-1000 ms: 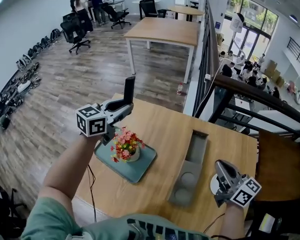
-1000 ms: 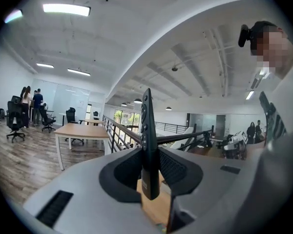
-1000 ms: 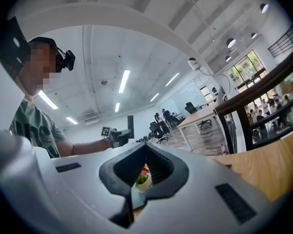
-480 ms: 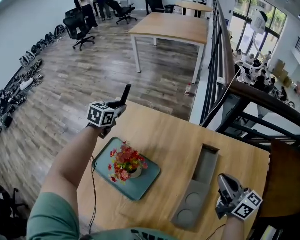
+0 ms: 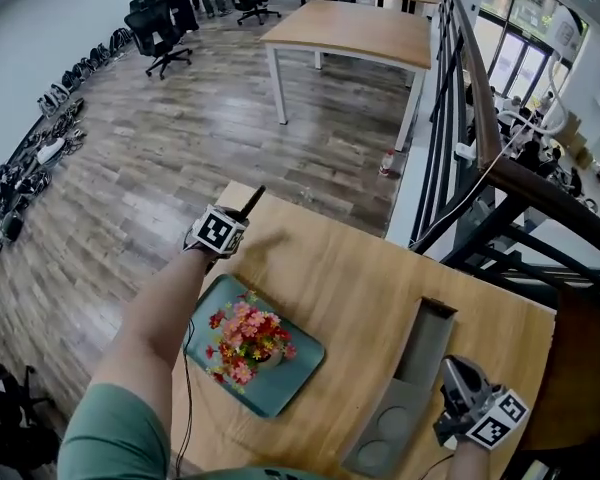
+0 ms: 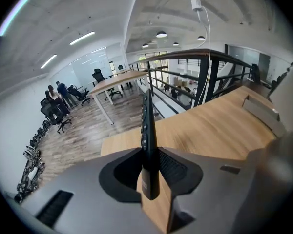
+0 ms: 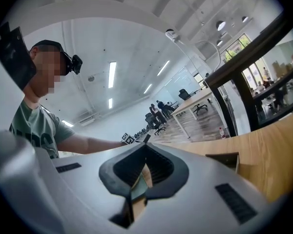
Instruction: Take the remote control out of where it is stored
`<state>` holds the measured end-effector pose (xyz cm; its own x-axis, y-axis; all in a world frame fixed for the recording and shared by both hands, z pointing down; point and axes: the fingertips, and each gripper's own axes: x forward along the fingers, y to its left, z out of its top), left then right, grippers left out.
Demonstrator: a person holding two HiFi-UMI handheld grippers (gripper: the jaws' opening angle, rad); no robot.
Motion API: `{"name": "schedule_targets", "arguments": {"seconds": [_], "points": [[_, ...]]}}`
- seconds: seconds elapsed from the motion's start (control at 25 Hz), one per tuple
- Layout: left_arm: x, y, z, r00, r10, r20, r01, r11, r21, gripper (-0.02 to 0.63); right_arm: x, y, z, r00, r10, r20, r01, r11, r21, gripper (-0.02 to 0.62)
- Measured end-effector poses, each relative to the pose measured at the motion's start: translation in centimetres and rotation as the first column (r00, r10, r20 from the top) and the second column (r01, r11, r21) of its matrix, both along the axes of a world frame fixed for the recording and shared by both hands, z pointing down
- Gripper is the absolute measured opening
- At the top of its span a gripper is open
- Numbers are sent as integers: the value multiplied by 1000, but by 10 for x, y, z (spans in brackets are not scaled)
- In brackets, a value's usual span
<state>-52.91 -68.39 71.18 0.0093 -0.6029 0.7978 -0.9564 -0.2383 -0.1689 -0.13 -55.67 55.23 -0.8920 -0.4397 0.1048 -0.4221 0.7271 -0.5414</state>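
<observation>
A slim black remote control (image 5: 251, 204) is clamped in my left gripper (image 5: 235, 223), over the far left corner of the wooden table (image 5: 350, 268). In the left gripper view the remote (image 6: 146, 130) stands up between the pads of that gripper (image 6: 149, 165), its buttons showing. The long grey storage tray (image 5: 405, 408) lies at the near right, its slot empty. Just right of it is my right gripper (image 5: 452, 373); in its own view the right gripper (image 7: 139, 179) has its jaws a narrow slit apart with nothing between them.
A pot of pink and red flowers (image 5: 245, 333) stands on a teal tray (image 5: 300, 363) at the near left. A black railing (image 5: 450, 118) runs past the table's far right. Another table (image 5: 350, 33) and office chairs stand on the floor beyond.
My left gripper has come down and away with the remote, tipping it from upright to slanting towards the table's far left corner. The right gripper has sunk a little.
</observation>
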Motion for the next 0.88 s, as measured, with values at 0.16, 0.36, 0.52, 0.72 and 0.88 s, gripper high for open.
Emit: {"name": "schedule_targets", "arguments": {"seconds": [0.16, 0.36, 0.52, 0.72, 0.88], "points": [[-9, 0, 28, 998, -18, 53, 22, 998, -62, 103, 0, -7, 17, 1000, -1, -11, 0, 1000, -16, 6], [-17, -4, 46, 995, -11, 101, 22, 994, -106, 103, -3, -14, 29, 1000, 2, -16, -2, 1000, -29, 5], [-20, -10, 54, 990, -16, 141, 32, 993, -111, 103, -3, -22, 39, 999, 2, -40, -3, 1000, -29, 6], [-18, -10, 59, 983, 7, 181, 17, 991, -131, 100, -3, -33, 51, 996, 14, -85, -15, 1000, -11, 6], [-18, -12, 58, 982, 9, 187, 15, 992, -128, 100, -12, -53, 54, 992, 13, -123, -9, 1000, 27, 6]]}}
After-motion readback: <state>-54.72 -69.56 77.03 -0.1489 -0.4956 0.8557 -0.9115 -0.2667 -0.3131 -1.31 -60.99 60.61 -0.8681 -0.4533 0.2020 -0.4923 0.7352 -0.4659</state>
